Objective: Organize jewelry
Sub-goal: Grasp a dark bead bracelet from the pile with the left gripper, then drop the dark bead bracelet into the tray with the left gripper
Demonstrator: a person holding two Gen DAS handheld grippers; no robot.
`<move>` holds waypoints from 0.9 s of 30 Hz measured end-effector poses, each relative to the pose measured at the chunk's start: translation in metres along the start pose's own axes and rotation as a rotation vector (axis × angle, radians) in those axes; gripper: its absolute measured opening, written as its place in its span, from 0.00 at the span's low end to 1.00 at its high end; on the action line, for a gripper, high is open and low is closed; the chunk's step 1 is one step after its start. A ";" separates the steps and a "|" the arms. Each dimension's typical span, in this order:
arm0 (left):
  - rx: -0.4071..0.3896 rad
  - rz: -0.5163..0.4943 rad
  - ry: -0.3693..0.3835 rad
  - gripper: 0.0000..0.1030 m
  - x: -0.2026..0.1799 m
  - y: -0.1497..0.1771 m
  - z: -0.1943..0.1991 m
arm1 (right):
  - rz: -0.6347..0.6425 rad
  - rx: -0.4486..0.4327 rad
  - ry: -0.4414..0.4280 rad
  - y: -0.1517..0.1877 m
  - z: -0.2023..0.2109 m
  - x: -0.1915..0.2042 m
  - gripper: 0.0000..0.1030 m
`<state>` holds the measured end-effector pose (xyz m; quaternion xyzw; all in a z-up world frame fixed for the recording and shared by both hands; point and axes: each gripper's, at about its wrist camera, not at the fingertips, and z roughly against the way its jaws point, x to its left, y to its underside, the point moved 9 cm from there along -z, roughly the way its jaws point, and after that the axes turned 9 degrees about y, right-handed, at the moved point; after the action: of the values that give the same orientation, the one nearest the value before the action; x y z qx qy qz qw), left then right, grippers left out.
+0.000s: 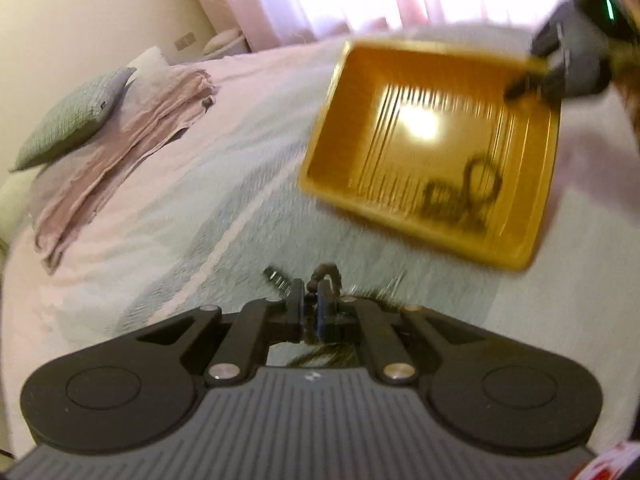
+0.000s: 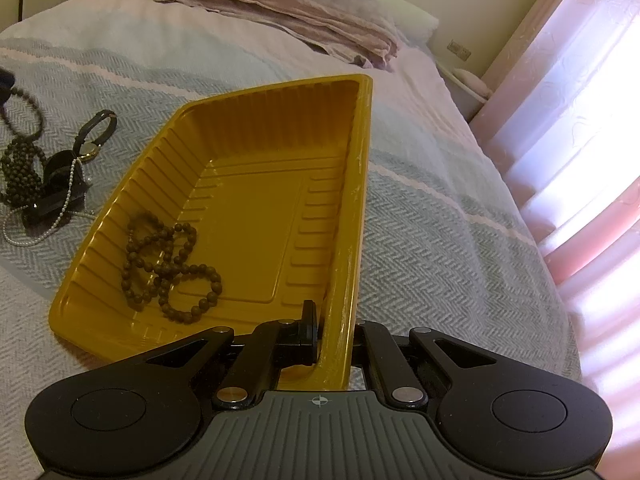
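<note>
We clamp the right tongs (image 2: 326, 330) on the yellow tray's (image 2: 256, 168) rim, one bead necklace (image 2: 168, 268) already inside. Left of the tray, our left tongs (image 1: 311, 294) pinch a second bead strand (image 1: 326, 272) off the bedspread (image 2: 420, 240); next, carrying it over the tray.

A bed (image 2: 440, 240) covered in a grey-green herringbone bedspread (image 1: 168, 216) with pale stripes fills the scene. Toward the head of the bed lies a folded pink blanket (image 1: 120, 152), and a grey-green cushion (image 1: 72, 120) rests on its far end. Beyond the bed, pink curtains (image 2: 580, 128) glow with daylight.
</note>
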<state>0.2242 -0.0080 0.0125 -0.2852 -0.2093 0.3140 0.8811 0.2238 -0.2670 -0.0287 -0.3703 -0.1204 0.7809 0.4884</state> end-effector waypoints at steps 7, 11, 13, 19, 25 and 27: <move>-0.099 0.089 0.106 0.05 -0.034 -0.052 -0.010 | -0.002 -0.004 -0.003 0.000 0.001 -0.001 0.04; -0.108 0.120 0.149 0.05 -0.058 -0.072 -0.034 | -0.003 0.000 -0.005 0.000 0.000 -0.001 0.04; -0.106 0.145 0.174 0.05 -0.066 -0.077 -0.047 | -0.004 0.002 -0.004 0.001 -0.001 0.000 0.04; -0.088 0.189 0.224 0.05 -0.082 -0.078 -0.075 | -0.002 0.002 -0.006 -0.001 -0.002 -0.001 0.04; -0.079 0.199 0.245 0.06 -0.094 -0.077 -0.087 | -0.002 0.001 -0.006 -0.001 -0.001 0.000 0.04; -0.084 0.210 0.242 0.18 -0.094 -0.077 -0.088 | -0.003 0.000 -0.007 -0.001 -0.001 0.001 0.04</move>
<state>0.2389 -0.1528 -0.0229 -0.3779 -0.0836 0.3588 0.8494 0.2253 -0.2661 -0.0292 -0.3676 -0.1226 0.7814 0.4892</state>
